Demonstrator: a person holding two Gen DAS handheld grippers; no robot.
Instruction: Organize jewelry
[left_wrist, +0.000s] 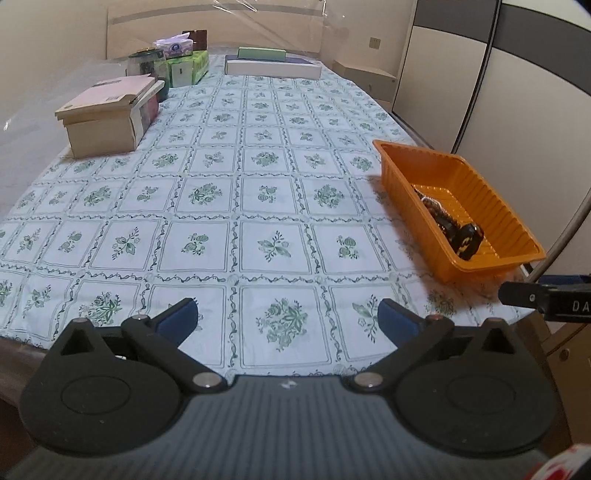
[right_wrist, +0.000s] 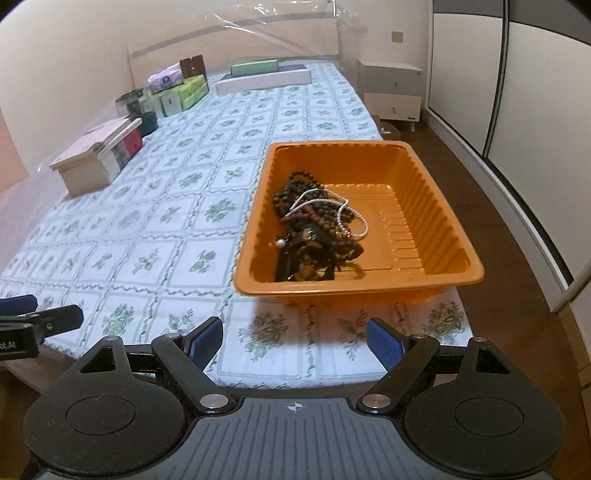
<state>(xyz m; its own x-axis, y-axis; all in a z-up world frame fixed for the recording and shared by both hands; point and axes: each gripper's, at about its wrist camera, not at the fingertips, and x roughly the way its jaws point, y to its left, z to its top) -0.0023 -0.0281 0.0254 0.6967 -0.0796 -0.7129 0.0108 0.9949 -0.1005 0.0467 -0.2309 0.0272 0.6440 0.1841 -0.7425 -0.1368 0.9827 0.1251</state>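
An orange plastic tray (right_wrist: 439, 221) stands on the floral tablecloth near the table's right front corner. In it lies a tangled pile of jewelry (right_wrist: 314, 229): dark bead strands, brown beads and a white pearl string. My right gripper (right_wrist: 295, 332) hovers just in front of the tray, open, with nothing between its blue pads. In the left wrist view the tray (left_wrist: 491, 199) is at the right, with the jewelry (left_wrist: 450, 229) showing over its wall. My left gripper (left_wrist: 288, 314) is open wide over bare cloth, left of the tray.
Stacked cardboard boxes (left_wrist: 107, 114) sit along the left side, with a dark jar (left_wrist: 147, 66) and tissue packs (left_wrist: 184, 62) behind them. A flat white box (left_wrist: 273, 68) lies at the far end. The table edge, wooden floor and wardrobe doors (right_wrist: 517, 110) are on the right.
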